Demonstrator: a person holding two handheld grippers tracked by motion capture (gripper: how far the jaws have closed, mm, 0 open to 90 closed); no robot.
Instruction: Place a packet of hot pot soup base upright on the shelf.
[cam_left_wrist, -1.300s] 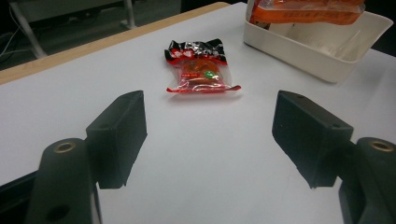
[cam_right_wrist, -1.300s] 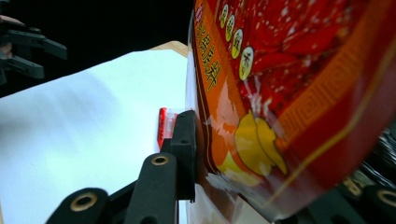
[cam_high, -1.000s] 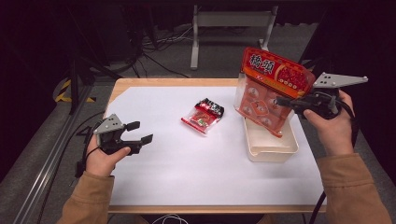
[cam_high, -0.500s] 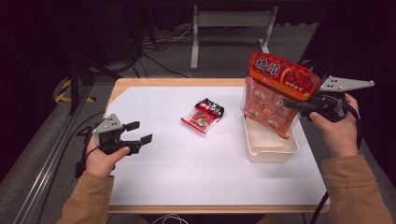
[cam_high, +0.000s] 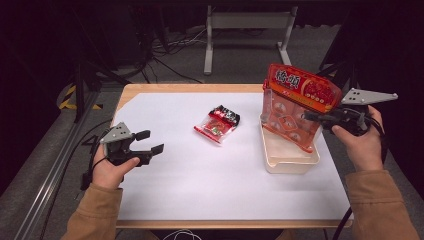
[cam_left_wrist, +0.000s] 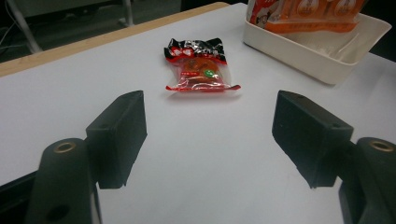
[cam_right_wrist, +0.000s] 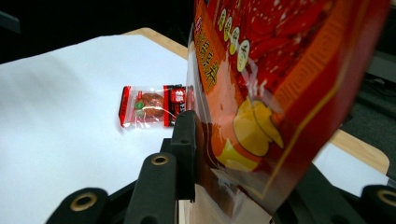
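A big red and orange snack bag (cam_high: 295, 107) hangs upright over the cream tray (cam_high: 290, 159) at the table's right, its lower end inside the tray. My right gripper (cam_high: 312, 117) is shut on the bag's right edge; up close the bag (cam_right_wrist: 275, 93) is pinched between the black jaws. A small red and black snack packet (cam_high: 217, 123) lies flat mid-table, also seen as the packet (cam_left_wrist: 201, 65) and the packet (cam_right_wrist: 152, 106). My left gripper (cam_high: 150, 142) rests open at the left, holding nothing, the packet well ahead of its fingertips (cam_left_wrist: 119, 128).
White paper (cam_high: 200, 185) covers the wooden table top. The tray's rim (cam_left_wrist: 317, 60) stands at the far right in the left gripper view. A metal stand (cam_high: 247, 35) and cables lie on the dark floor beyond the table.
My right gripper has lifted the big bag a little and shifted it rightward over the tray. The left gripper and the small packet have stayed put.
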